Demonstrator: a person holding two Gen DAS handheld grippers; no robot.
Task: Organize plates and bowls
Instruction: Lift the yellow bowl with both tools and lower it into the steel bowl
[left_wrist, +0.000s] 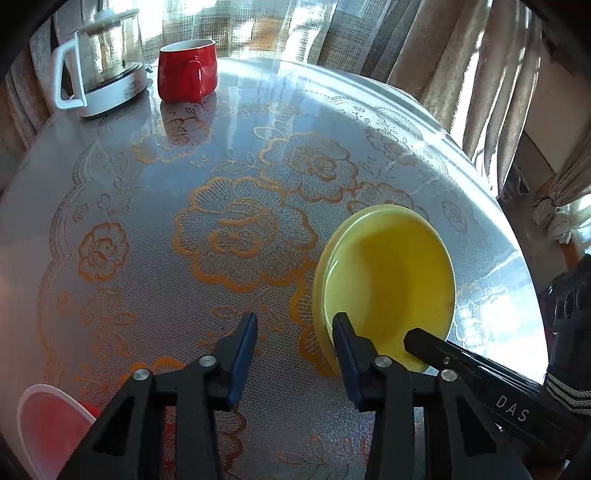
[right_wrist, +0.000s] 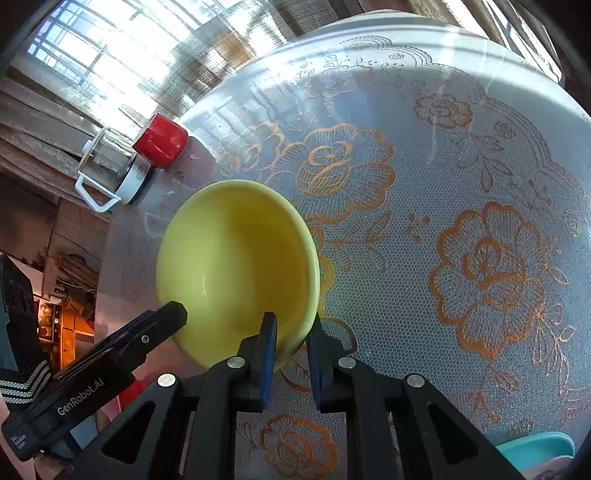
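A yellow bowl (left_wrist: 388, 273) (right_wrist: 236, 266) is tipped up over the lace-covered round table (left_wrist: 236, 229), its hollow facing both cameras. My right gripper (right_wrist: 291, 334) is shut on the bowl's near rim, one blue pad inside and one outside; in the left wrist view it (left_wrist: 412, 339) reaches in from the lower right. My left gripper (left_wrist: 295, 325) is open, with tablecloth showing between its fingers. Its right finger stands against the bowl's left rim and its left finger is clear of the bowl. In the right wrist view the left gripper (right_wrist: 173, 314) touches the bowl's left edge.
A red mug (left_wrist: 186, 70) (right_wrist: 160, 146) and a glass kettle with a white handle (left_wrist: 99, 62) (right_wrist: 110, 166) stand at the table's far edge. A red-pink dish (left_wrist: 48, 424) lies near my left gripper. A teal dish (right_wrist: 535, 450) shows at the lower right. Curtains hang behind.
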